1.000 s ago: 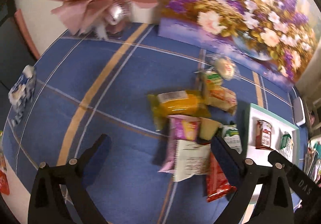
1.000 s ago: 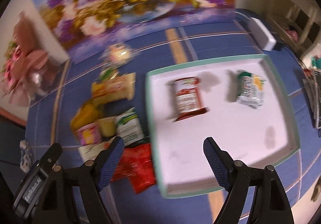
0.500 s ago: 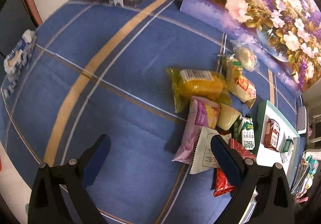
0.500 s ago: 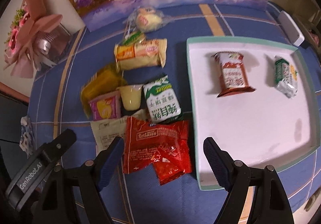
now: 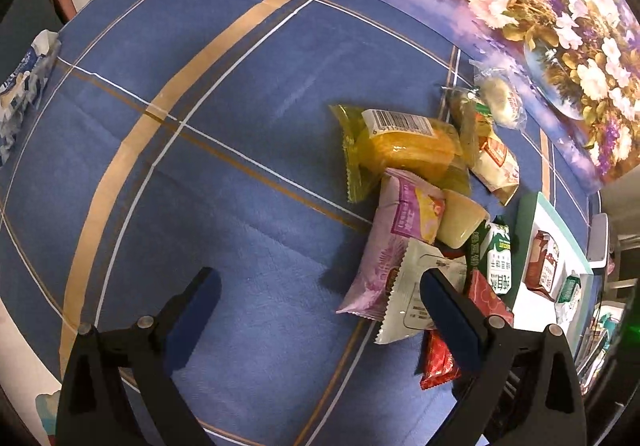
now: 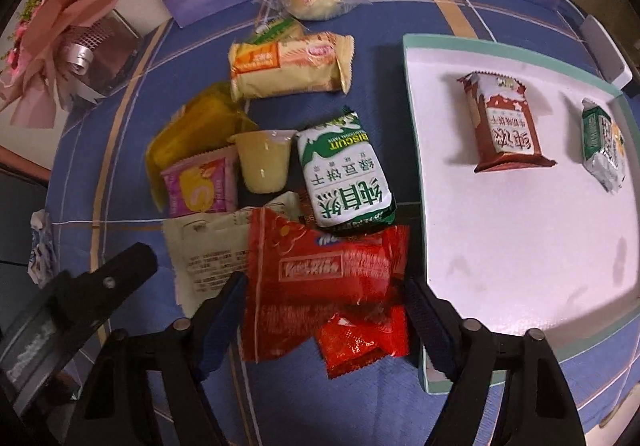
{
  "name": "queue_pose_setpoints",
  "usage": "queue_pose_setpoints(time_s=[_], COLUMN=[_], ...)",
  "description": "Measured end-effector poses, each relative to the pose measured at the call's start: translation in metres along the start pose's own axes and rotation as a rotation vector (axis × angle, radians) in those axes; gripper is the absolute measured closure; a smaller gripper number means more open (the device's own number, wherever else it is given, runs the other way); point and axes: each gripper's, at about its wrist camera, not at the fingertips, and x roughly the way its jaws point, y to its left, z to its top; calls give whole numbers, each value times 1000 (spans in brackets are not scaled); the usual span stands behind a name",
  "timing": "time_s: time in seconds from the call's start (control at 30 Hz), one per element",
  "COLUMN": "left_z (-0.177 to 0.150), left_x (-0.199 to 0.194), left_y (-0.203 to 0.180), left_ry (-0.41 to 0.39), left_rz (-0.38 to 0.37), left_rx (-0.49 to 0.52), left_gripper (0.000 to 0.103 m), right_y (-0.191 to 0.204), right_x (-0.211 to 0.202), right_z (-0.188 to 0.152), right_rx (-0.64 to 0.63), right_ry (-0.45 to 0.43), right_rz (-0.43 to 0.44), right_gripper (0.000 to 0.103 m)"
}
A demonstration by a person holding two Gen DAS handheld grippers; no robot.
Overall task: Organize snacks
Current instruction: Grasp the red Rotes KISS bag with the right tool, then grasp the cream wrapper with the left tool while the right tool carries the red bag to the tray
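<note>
A crinkled red wafer packet (image 6: 320, 278) lies low in the right wrist frame's centre, between the wide-open, empty right gripper (image 6: 324, 310). A green biscuit pack (image 6: 344, 182) overlaps its top edge. The left gripper (image 5: 320, 310) also gapes empty, its right finger hiding part of the white packet (image 5: 416, 298).

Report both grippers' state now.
Left gripper: open, holding nothing.
Right gripper: open, straddling the red wrapper, not gripping it.

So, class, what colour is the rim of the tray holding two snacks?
Teal green rim on the tray, around a white inside; clearest in the right wrist view.
</note>
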Motion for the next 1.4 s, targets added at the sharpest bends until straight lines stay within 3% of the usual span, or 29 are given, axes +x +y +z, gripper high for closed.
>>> queue_pose_setpoints(time_s=[0.33,0.37,0.87,0.9,0.97,1.1,1.17,1.4], left_z=[1,1,3,3,0,-3,-5,-8], left_x=[4,3,-8,-8,-8,-1,4,15], left_y=[-7,-9,-22,-24,-28,-45,-51,-57], left_ry=[8,7,-34,-35,-33,-14,5,36], left_rz=[-19,-22,-82,-82,-86,-96,-108,-101], left_rx=[31,39,77,87,105,160,180,209], left_gripper=[3,4,5,6,20,25,37,45], right_y=[-17,-17,-33,-36,-42,-52,-56,-59], right_x=[-6,-10,-67,-70,-74,-76,-76,-75], right_z=[-2,-1,2,3,4,3,3,3], right_rx=[16,16,55,63,74,109,117,126], right_ry=[-23,-30,-163,-172,-185,-184,-181,-177], right_rz=[9,9,54,52,40,42,43,56], right_gripper=[42,48,48,48,48,48,48,48])
